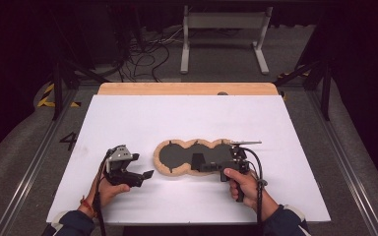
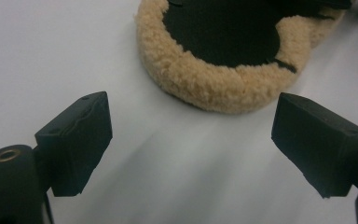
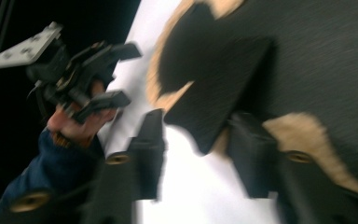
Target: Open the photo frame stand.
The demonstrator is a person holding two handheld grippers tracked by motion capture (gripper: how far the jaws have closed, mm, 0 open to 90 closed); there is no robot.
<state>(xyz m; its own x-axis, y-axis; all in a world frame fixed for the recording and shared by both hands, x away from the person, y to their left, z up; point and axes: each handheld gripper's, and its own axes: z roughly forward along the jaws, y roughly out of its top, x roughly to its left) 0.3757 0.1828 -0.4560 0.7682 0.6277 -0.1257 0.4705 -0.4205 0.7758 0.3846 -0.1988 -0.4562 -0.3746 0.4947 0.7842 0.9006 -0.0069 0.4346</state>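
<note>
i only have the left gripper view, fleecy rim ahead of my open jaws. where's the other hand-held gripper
Observer: The right hand-held gripper is at the near edge of the fleece-edged pad, around its middle.
Operator: holding anything
Observer: A dark flap of the pad points down between its jaws; blur hides whether they press it.
Operator: what shape is the pad
Observer: Three joined lobes in a row; you face the leftmost one.
</note>
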